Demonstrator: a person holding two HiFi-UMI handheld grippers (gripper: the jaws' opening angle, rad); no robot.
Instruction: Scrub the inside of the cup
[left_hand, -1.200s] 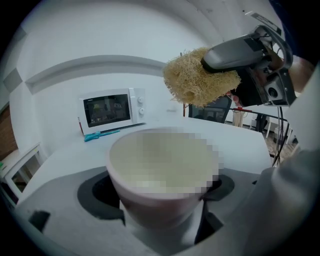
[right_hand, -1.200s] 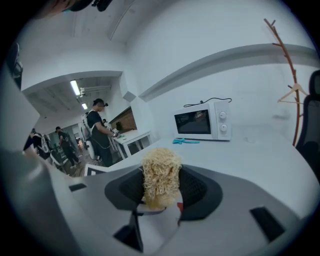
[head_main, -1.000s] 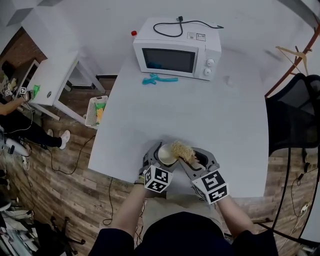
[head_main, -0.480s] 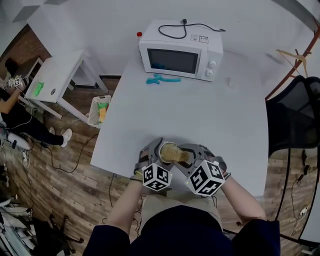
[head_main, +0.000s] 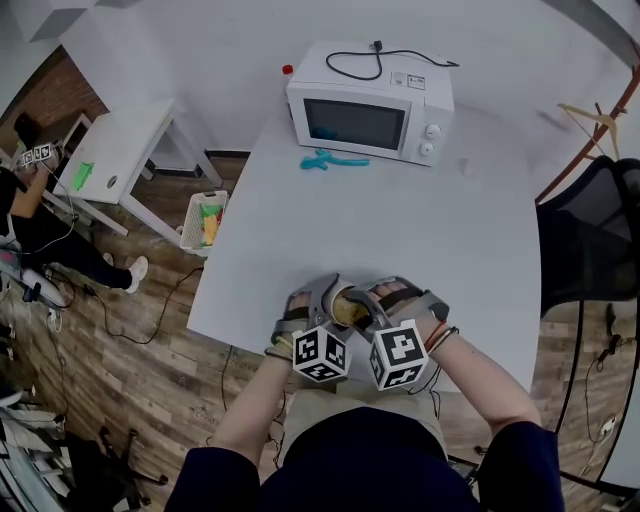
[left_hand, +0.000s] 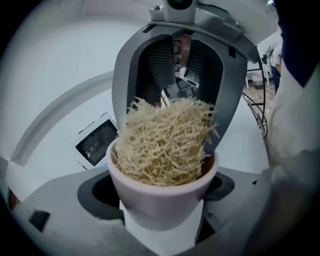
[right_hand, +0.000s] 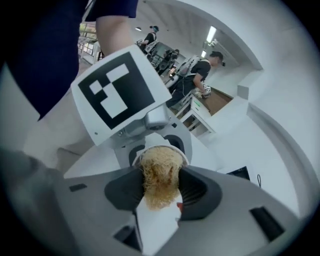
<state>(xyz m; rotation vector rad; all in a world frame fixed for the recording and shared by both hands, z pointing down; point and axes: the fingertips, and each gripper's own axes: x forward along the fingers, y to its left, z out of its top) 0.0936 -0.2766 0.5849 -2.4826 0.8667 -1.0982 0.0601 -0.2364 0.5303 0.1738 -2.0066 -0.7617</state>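
A pale pink cup (left_hand: 160, 192) sits between the jaws of my left gripper (left_hand: 161, 220), which is shut on it just above the near edge of the white table (head_main: 400, 230). A tan fibrous scrubber (left_hand: 165, 140) fills the cup's mouth. My right gripper (right_hand: 159, 192) is shut on that scrubber (right_hand: 160, 175) and pushes it down into the cup (right_hand: 165, 150). In the head view the two grippers meet over the cup (head_main: 340, 305), left gripper (head_main: 318, 312) beside right gripper (head_main: 378, 308). The cup's inside is hidden by the scrubber.
A white microwave (head_main: 368, 105) with a black cable on top stands at the table's far edge, a teal tool (head_main: 330, 160) in front of it. A white side table (head_main: 110, 150) and a basket (head_main: 200, 222) stand left; a black chair (head_main: 590, 240) is at the right.
The right gripper has tipped over the cup and pushed the scrubber from above the rim down into it. Both grippers drew slightly closer together.
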